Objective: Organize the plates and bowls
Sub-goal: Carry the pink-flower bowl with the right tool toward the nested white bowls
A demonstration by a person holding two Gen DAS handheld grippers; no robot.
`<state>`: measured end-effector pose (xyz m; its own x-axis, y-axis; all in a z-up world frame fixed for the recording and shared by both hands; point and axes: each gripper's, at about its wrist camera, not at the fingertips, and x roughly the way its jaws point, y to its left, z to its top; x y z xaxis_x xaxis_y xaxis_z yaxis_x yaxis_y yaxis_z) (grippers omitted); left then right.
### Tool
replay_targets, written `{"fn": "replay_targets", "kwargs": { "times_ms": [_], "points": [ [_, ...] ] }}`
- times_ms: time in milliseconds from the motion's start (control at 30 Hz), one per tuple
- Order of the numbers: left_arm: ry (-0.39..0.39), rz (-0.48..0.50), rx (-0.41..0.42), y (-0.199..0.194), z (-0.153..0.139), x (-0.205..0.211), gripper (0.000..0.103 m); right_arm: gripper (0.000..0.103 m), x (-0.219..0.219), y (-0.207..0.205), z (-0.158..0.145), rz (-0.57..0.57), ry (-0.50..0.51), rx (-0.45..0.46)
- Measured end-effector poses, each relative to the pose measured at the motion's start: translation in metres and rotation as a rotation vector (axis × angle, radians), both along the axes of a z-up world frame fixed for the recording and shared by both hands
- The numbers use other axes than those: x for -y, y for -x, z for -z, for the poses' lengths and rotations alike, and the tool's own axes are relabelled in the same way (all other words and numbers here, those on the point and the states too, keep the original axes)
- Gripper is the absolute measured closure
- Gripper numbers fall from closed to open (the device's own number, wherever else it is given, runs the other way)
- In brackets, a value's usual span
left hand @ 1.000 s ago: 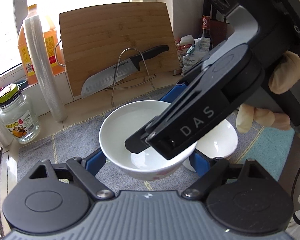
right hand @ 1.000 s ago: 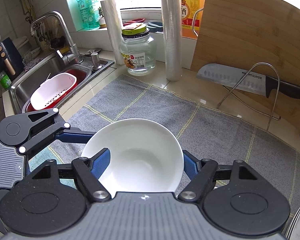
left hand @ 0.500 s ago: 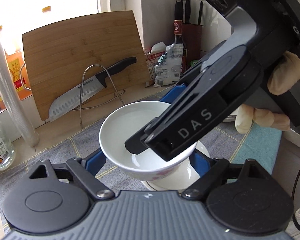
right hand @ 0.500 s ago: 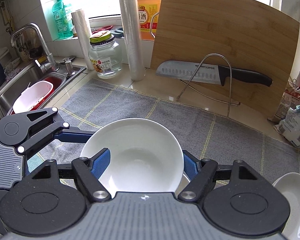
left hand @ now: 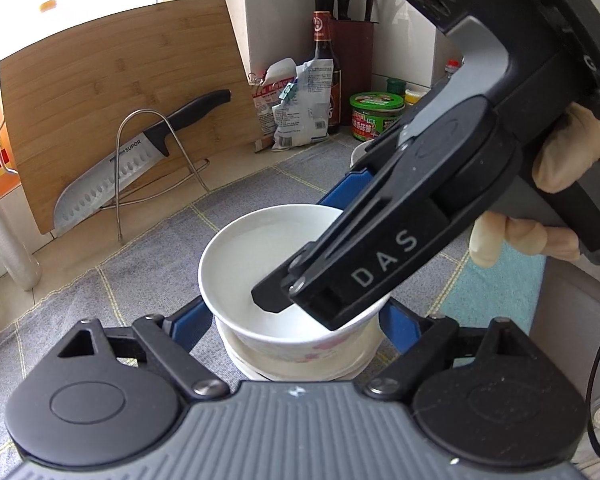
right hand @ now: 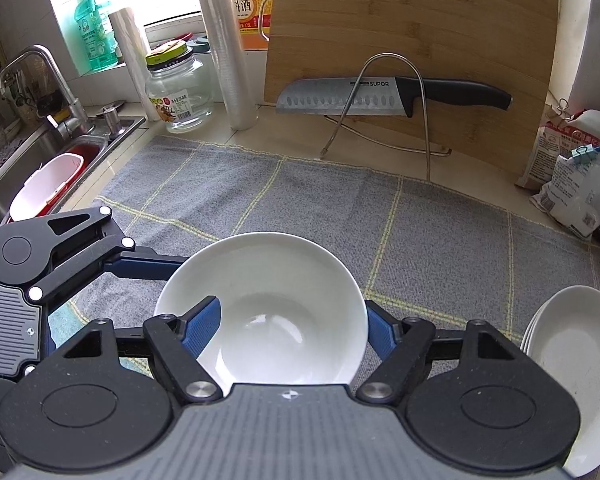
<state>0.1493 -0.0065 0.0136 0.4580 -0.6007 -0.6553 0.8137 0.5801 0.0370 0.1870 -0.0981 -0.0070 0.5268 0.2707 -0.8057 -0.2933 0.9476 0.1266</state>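
Observation:
A white bowl (left hand: 252, 256) with a pink pattern outside hangs just above another white bowl (left hand: 300, 372) on the grey mat (right hand: 320, 208). My left gripper (left hand: 294, 318) is shut on it, one blue finger on each side below the rim. My right gripper (right hand: 290, 322) comes in from the right and grips the same white bowl (right hand: 268, 280). Its black finger (left hand: 360, 276) dips inside the bowl and its other finger (left hand: 340, 196) lies outside the far rim. A gloved hand (left hand: 572, 152) holds that gripper. The left gripper's finger (right hand: 148, 264) shows in the right wrist view.
A stack of white dishes (right hand: 572, 360) sits on the mat's right end. At the back stand a bamboo board (right hand: 412, 32), a knife (right hand: 380, 96) on a wire rack, a glass jar (right hand: 180, 92) and film rolls. The sink (right hand: 40, 168) is left; bags and bottles (left hand: 300, 96) right.
Both grippers carried the bowl to the right along the counter and slightly down. It now hangs over a second bowl, and the dish stack has come into the right wrist view.

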Motion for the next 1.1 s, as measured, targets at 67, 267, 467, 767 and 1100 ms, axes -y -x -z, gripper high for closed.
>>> {"fn": "replay_targets", "kwargs": {
  "times_ms": [67,267,467,767,1100],
  "points": [
    [-0.005,-0.002,-0.005,0.0006,0.0017,0.0,0.013,0.022,0.0006,-0.0002,0.0012,0.0,-0.005,-0.002],
    [-0.019,-0.004,-0.015,0.0008,0.0043,-0.0022,0.013,0.022,-0.0015,-0.001,0.0036,-0.011,-0.011,-0.009],
    [-0.021,0.003,-0.017,-0.0004,0.0048,-0.0013,0.013,0.022,-0.0009,-0.001,0.0076,-0.011,-0.007,-0.018],
    [-0.036,0.016,-0.014,-0.0008,0.0083,0.0018,0.014,0.022,0.0004,-0.0008,0.0094,-0.006,-0.011,-0.021],
    [-0.042,0.024,-0.013,-0.0016,0.0087,0.0037,0.013,0.022,0.0014,-0.0008,0.0099,-0.002,-0.01,-0.019]
  ]
}}
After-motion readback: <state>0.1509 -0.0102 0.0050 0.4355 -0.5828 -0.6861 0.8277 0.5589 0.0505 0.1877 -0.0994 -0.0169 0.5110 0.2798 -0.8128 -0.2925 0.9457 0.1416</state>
